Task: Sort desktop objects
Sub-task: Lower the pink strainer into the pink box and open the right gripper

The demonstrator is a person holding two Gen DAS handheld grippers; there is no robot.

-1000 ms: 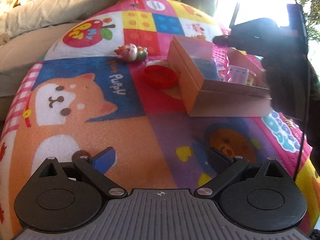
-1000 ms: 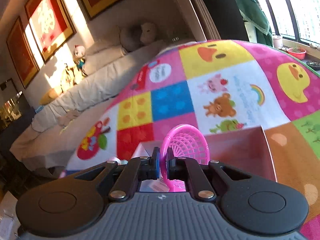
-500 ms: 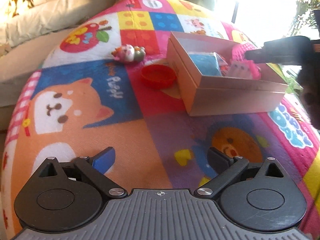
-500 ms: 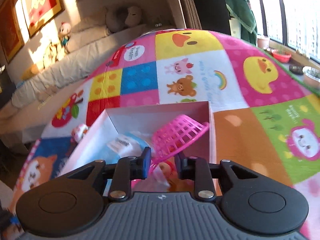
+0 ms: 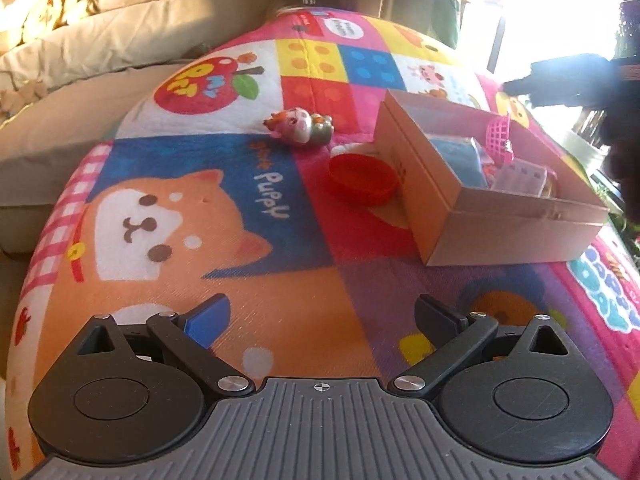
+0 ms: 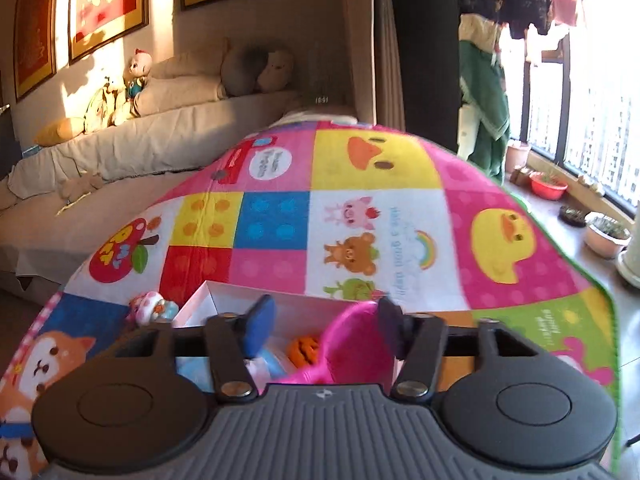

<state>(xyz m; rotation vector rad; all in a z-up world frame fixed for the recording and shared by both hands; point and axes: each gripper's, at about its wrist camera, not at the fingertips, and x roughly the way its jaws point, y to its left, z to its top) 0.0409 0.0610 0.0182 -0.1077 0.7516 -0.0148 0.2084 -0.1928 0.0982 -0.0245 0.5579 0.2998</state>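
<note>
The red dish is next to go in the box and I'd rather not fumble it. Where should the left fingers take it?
Grip the red dish by its near rim, one finger inside and one outside, coming from above: it sits shallow and open-side up. Its far side crowds the cardboard box. The left gripper is open.

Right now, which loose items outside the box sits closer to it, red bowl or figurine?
The red bowl: it sits right beside the cardboard box wall. The small animal figurine lies farther off on the play mat.

play mat: "puppy" beside the dog picture | other lettering unreadable
</note>
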